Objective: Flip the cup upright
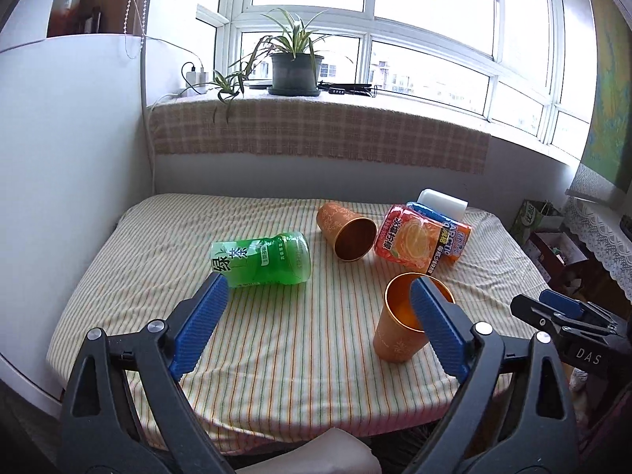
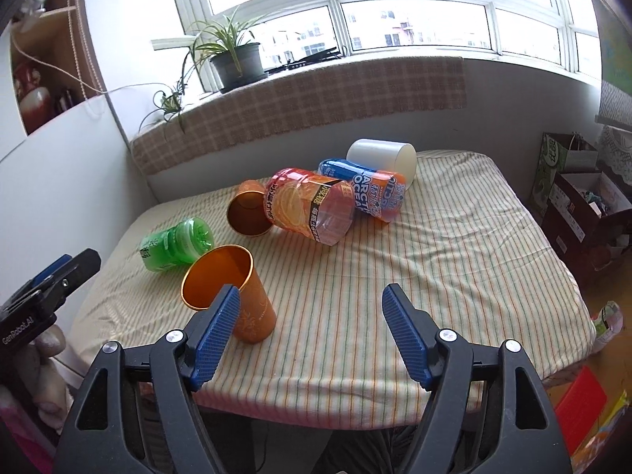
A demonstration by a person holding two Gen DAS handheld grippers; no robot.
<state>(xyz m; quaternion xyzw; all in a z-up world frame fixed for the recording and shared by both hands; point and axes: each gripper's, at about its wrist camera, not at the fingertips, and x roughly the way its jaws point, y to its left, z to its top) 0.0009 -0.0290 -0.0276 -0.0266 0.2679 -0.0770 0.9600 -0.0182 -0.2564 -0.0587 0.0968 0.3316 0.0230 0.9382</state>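
Both tongs released and level above the striped tabletop: left tongs gaping, right tongs too, upright orange cup at ten o'clock.

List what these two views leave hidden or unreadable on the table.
- Upright orange cup: in the left wrist view the left gripper's blue finger pad covers part of its rim; in the right wrist view the right gripper's pad overlaps its lower wall.
- White cup: left wrist view, mostly behind the orange bottle.
- Green tea bottle: neck end hidden by the left pad, so whether it is capped is unknown.
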